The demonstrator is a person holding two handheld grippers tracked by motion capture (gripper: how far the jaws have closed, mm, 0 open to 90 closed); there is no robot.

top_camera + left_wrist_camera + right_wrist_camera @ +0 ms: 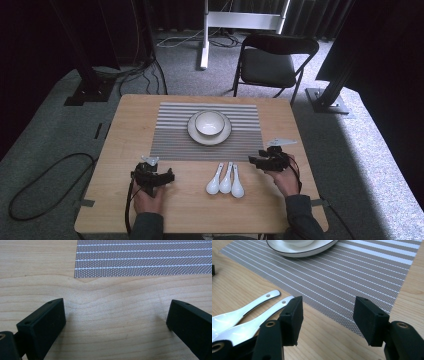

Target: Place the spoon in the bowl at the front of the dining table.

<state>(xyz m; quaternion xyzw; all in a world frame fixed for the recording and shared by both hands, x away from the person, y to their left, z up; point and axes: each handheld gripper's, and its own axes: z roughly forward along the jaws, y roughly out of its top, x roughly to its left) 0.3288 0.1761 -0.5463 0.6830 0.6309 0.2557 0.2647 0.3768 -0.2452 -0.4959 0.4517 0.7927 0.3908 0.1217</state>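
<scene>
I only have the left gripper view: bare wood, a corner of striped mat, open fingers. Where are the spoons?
Observer: Three white ceramic spoons lie side by side on the wooden table, to the right of the left gripper.
Operator: What is the other gripper doing?
Observer: The right gripper sits open right of the spoons, holding nothing.
Operator: Anything on the mat?
Observer: A white bowl stands on a white plate at the middle of the striped grey placemat.

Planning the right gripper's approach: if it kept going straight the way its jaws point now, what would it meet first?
Most likely the striped placemat, just ahead of the open right gripper. Beyond it sits the plate holding the bowl; the spoons lie off to one side.
</scene>
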